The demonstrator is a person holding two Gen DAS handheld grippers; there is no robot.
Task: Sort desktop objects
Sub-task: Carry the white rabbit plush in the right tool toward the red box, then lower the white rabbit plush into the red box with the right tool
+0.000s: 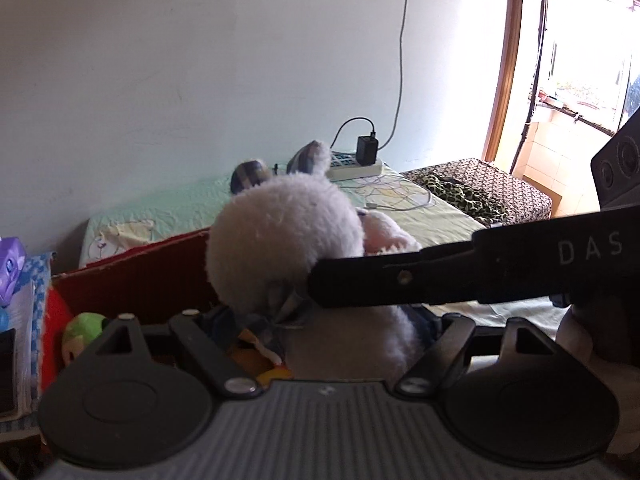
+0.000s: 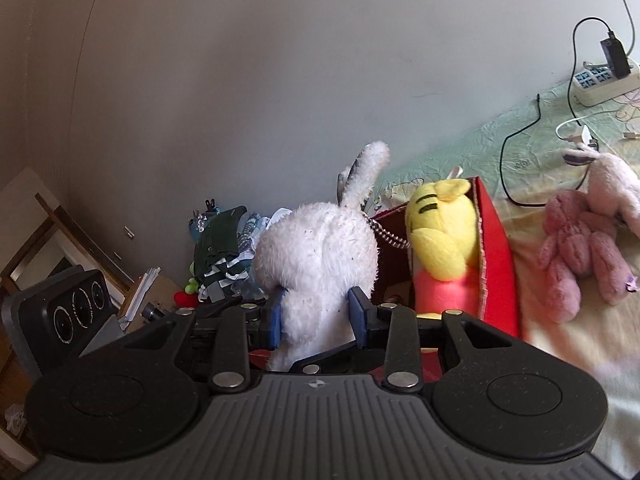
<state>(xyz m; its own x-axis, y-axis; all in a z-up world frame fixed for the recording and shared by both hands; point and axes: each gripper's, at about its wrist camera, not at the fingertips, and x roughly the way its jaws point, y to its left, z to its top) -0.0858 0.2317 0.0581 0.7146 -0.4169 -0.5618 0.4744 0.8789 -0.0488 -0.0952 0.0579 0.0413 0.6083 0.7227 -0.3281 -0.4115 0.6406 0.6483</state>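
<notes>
Your right gripper (image 2: 318, 314) is squeezed on the white bunny (image 2: 316, 256), mid-frame, beside the red box (image 2: 496, 248). Lift it over the wall, then drop it in gently. I can't tell about your left gripper (image 1: 320, 320).

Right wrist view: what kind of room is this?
Probably a bedroom at home: a sheet-covered bed against a plain wall, a power strip with a charger on it, plush toys, and a clothes pile in the corner.
</notes>
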